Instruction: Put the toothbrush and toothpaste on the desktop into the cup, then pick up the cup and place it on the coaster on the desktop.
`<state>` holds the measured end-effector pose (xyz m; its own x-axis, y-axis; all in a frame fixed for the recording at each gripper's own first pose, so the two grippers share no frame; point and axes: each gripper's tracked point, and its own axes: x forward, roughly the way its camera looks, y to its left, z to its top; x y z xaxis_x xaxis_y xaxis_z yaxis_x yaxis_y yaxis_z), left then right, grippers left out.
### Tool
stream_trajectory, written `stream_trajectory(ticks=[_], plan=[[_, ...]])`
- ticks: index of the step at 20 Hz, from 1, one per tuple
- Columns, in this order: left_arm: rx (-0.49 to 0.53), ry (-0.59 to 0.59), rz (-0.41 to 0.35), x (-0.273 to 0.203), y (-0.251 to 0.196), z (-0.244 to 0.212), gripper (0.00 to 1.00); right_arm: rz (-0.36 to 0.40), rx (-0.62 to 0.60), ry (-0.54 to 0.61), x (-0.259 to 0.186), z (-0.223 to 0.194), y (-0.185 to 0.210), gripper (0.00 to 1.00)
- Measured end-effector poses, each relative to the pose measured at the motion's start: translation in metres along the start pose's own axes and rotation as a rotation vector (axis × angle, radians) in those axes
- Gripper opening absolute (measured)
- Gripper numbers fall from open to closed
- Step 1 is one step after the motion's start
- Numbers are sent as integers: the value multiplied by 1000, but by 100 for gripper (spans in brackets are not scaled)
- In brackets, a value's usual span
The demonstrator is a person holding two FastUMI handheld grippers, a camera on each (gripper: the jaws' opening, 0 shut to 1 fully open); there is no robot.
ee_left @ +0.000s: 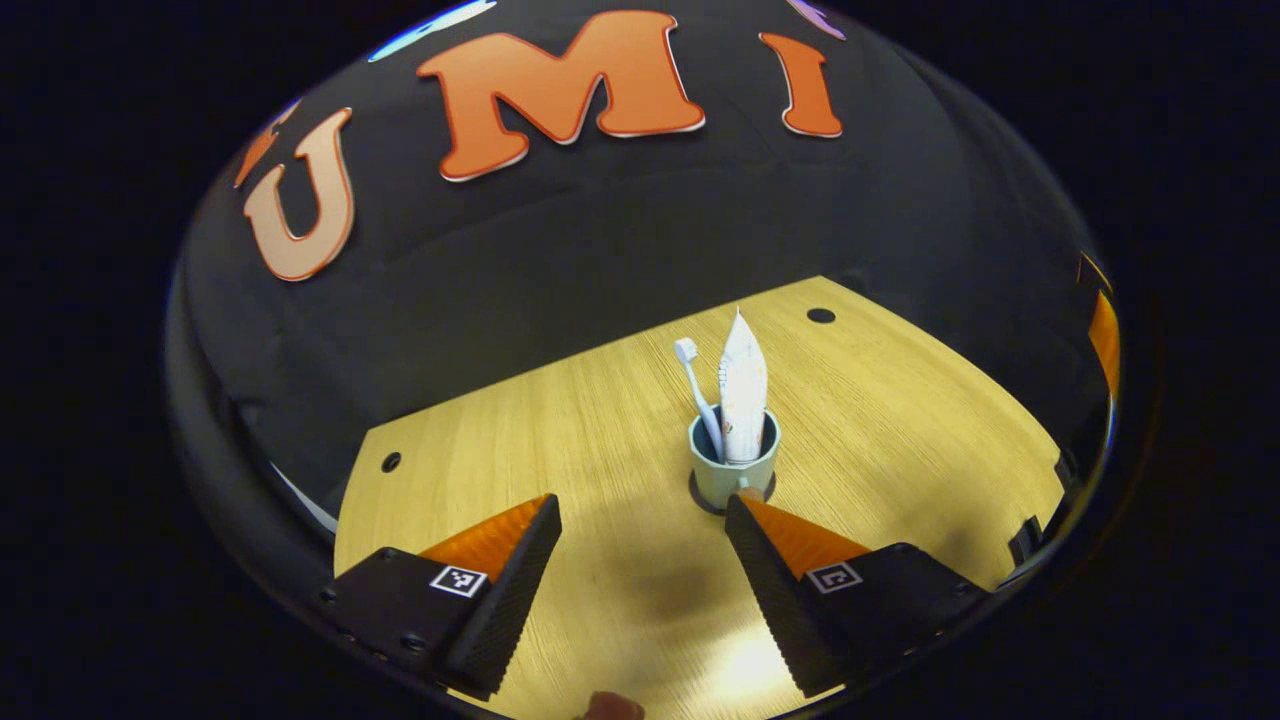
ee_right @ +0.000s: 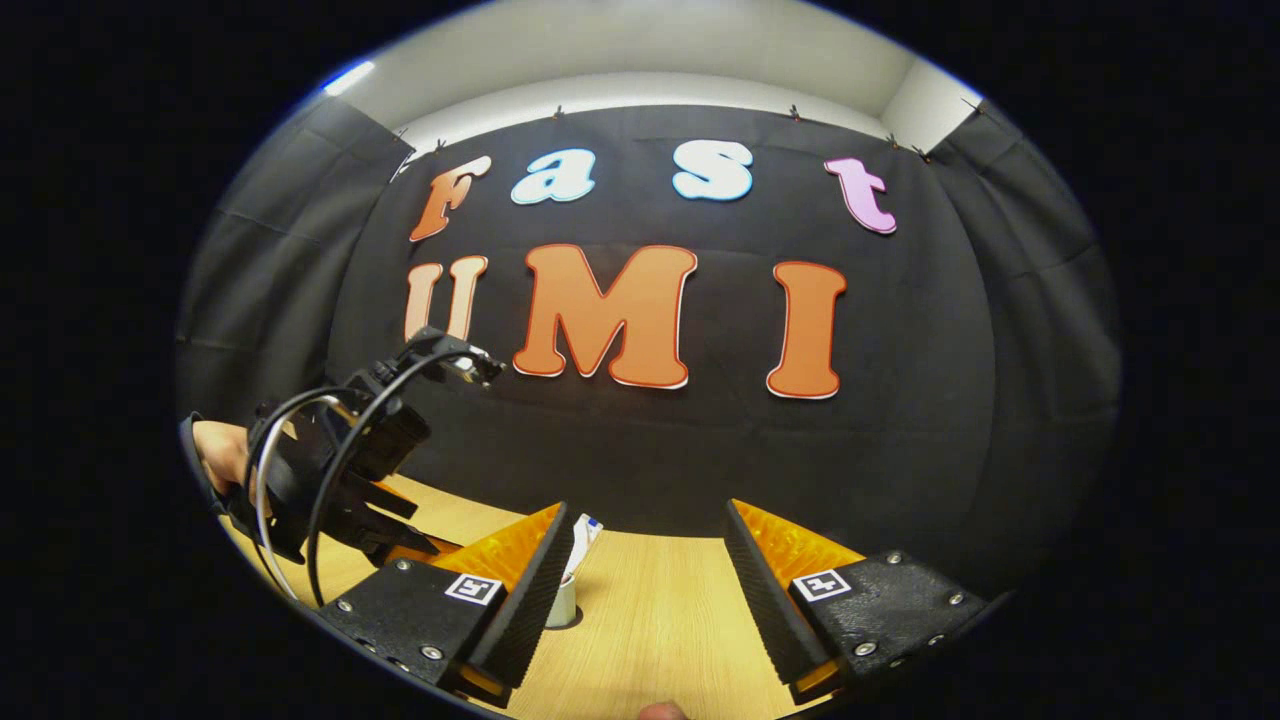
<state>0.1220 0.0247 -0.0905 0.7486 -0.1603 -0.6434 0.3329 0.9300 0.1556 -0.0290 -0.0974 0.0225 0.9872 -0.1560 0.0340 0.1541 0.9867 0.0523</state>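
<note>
In the left gripper view, the cup (ee_left: 733,463) stands upright on the wooden desk (ee_left: 900,420), seated on a dark round coaster (ee_left: 700,497) whose edge shows at the cup's base. The toothbrush (ee_left: 697,391) leans in the cup with its head up and to the left, and the toothpaste (ee_left: 743,390) tube stands just beside it, also in the cup, its crimped end pointing up. The left hand-held gripper (ee_left: 642,510) is wide open and holds nothing; its right fingertip lies just in front of the cup's base (whether it touches the cup cannot be told). Two small dark holes mark the desk, one far left and one near the far edge.

In the right gripper view, the right hand-held gripper (ee_right: 648,515) is likewise spread wide and empty above the desk. The cup (ee_right: 562,600) peeks out from behind its left finger. Farther left, the left hand-held gripper (ee_right: 385,535) appears with looping black cables, held by a hand (ee_right: 222,455).
</note>
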Motion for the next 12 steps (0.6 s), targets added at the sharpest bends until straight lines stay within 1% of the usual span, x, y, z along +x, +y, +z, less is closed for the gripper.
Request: stream_trajectory(ticks=[2,7,10,12], plan=[[-36,-92,52,-19,22,6,100,10,3,-6,0,4,14,90],[-112,-349,199,-80,76,22,99,45,55,-11,2,8,49,90],[-153,-472,237,-110,94,20,99,74,76,-43,4,15,69,90],[-184,-516,240,-124,102,17,99,90,74,-66,6,21,81,91]])
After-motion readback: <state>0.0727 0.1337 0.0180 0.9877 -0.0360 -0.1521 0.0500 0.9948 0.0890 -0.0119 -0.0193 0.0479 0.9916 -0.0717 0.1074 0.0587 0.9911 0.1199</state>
